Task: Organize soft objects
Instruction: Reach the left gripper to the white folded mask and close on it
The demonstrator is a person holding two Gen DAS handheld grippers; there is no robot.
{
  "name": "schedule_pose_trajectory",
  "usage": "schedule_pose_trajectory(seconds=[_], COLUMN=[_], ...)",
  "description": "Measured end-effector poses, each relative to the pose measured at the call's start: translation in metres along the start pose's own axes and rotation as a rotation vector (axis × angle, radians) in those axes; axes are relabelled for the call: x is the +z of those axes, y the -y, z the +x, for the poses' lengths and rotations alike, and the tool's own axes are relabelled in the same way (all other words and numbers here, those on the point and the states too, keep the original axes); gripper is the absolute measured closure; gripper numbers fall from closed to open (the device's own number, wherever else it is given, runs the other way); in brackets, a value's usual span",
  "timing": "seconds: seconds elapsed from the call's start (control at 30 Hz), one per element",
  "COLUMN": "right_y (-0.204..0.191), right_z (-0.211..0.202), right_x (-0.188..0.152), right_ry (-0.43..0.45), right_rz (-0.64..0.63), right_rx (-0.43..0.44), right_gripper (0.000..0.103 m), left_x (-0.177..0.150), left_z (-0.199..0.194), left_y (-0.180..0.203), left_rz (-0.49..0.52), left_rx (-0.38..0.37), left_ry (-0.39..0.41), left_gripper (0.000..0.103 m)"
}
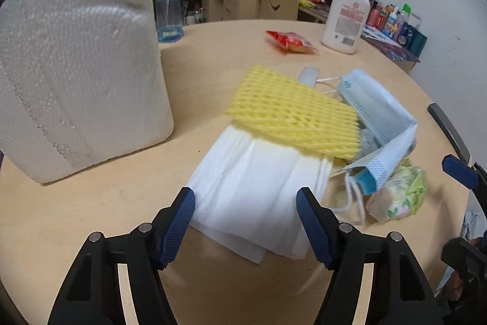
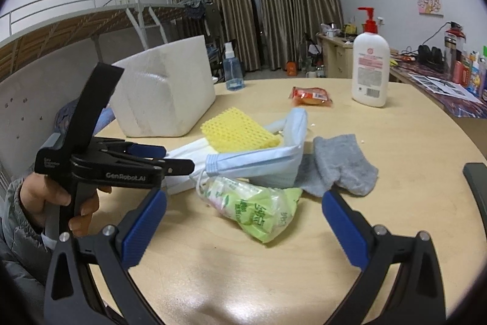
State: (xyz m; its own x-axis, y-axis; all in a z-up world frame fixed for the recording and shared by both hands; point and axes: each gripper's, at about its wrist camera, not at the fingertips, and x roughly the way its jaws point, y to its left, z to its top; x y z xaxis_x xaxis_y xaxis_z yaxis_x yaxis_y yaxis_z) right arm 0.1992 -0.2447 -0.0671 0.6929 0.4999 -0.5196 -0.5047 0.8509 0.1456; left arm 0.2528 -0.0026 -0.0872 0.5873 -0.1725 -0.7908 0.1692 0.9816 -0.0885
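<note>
A pile of soft things lies mid-table: a white face mask [image 1: 252, 197], a yellow foam net [image 1: 289, 108] on top of it, a blue face mask [image 1: 377, 114], a green tissue pack [image 1: 398, 194] and a grey sock [image 2: 338, 166]. My left gripper [image 1: 246, 224] is open, its jaws either side of the white mask's near edge. In the right wrist view the left gripper [image 2: 179, 165] reaches the white mask [image 2: 188, 154] from the left. My right gripper [image 2: 243, 227] is open and empty, just short of the tissue pack [image 2: 258, 209]. The foam net [image 2: 237, 130] and blue mask [image 2: 261, 163] lie beyond.
A white foam box [image 1: 79, 66] stands at the left. A lotion pump bottle [image 1: 347, 17], a red snack packet [image 1: 289, 41] and a blue spray bottle [image 1: 169, 17] stand at the round table's [image 1: 91, 218] far side. Cluttered desks line the back wall.
</note>
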Motion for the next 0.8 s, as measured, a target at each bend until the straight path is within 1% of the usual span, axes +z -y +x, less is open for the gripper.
schedule_pose_trajectory(seconds=[0.17,0.23,0.3,0.33,0.37,0.47,0.5,0.53,0.57,0.7,0.8], right_y=[-0.003,-0.002,-0.002,-0.002,-0.003,-0.004,-0.004,-0.004,-0.003,-0.005,-0.006], right_z=[0.004,0.007,0.009,0.01,0.011,0.014,0.014,0.015,0.017,0.022,0.025], right_x=[0.001,0.002,0.002,0.002,0.002,0.001,0.001,0.001,0.0,-0.001,-0.001], right_ry=[-0.015,-0.022,-0.031,-0.036,-0.04,-0.054,-0.061,-0.069,-0.075,-0.103,-0.119], right_rz=[-0.014,-0.015,-0.02,-0.023,-0.026,-0.043,-0.046,-0.047,-0.046,-0.068,-0.082], right_rx=[0.011,0.006,0.001,-0.002,-0.003,-0.017,-0.02,-0.025,-0.028,-0.053,-0.05], right_gripper=[0.0,0.0,0.0,0.0,0.0,0.0,0.0,0.0,0.0,0.0,0.0], left_x=[0.0,-0.001,-0.001,-0.001,-0.001,0.0,-0.001,-0.001,-0.002,-0.005,-0.007], left_z=[0.001,0.002,0.002,0.002,0.001,0.0,0.0,0.0,-0.001,-0.003,-0.005], left_y=[-0.001,0.001,0.002,0.002,0.002,0.004,0.003,0.003,0.003,-0.001,-0.001], left_rz=[0.02,0.042,0.053,0.058,0.066,0.078,0.079,0.079,0.076,0.059,0.051], left_rx=[0.035,0.06,0.063,0.064,0.062,0.05,0.048,0.044,0.04,0.013,-0.013], left_ry=[0.005,0.008,0.013,0.015,0.017,0.021,0.026,0.029,0.031,0.04,0.044], left_gripper=[0.04,0.042,0.044,0.048,0.056,0.075,0.078,0.084,0.087,0.09,0.09])
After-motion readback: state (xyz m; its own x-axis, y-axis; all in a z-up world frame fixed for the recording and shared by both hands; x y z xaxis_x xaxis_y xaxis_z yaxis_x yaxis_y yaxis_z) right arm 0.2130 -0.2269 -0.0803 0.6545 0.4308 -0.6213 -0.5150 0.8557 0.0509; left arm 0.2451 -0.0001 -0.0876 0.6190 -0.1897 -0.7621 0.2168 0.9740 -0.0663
